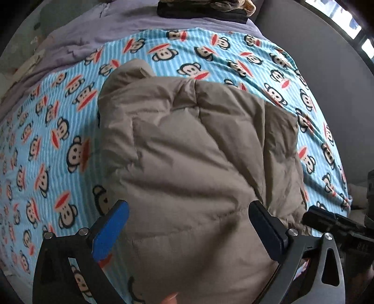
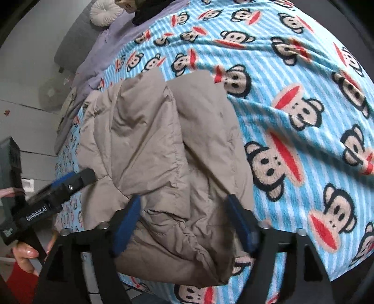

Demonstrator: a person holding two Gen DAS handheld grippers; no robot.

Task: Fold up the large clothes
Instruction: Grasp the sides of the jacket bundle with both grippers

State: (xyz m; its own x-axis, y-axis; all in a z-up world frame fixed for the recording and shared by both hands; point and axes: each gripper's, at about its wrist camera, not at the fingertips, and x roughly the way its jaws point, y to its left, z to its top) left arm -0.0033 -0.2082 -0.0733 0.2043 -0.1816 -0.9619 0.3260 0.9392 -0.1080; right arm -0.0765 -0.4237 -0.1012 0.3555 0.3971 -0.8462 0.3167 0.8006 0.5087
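**A:** Jacket first: a puffy tan one, already doubled into a thick bundle, lying on the monkey-print blanket near the bed's near edge.

**B:** And the claws?

**A:** Left claw hangs above the bundle's near end, jaws spread wide, blue pads clear of the cloth, gripping nothing. Right claw straddles the bundle's near corner with its jaws apart; cloth bulges between the pads, but I see no pinch on it.

**B:** So nothing is holding the fold down.

**A:** That's my worry. Padded fabric like this is springy, so in my judgement the top layer could puff up and slide open once left alone. The near corner also sits close to the bed's edge in the right wrist view, so a careless nudge could drag it over.

**B:** Anything else close by?

**A:** The claws are near each other and could clash on the next reach. Farther off, a lilac sheet and a dark pile sit at the far end, well apart from the jacket.
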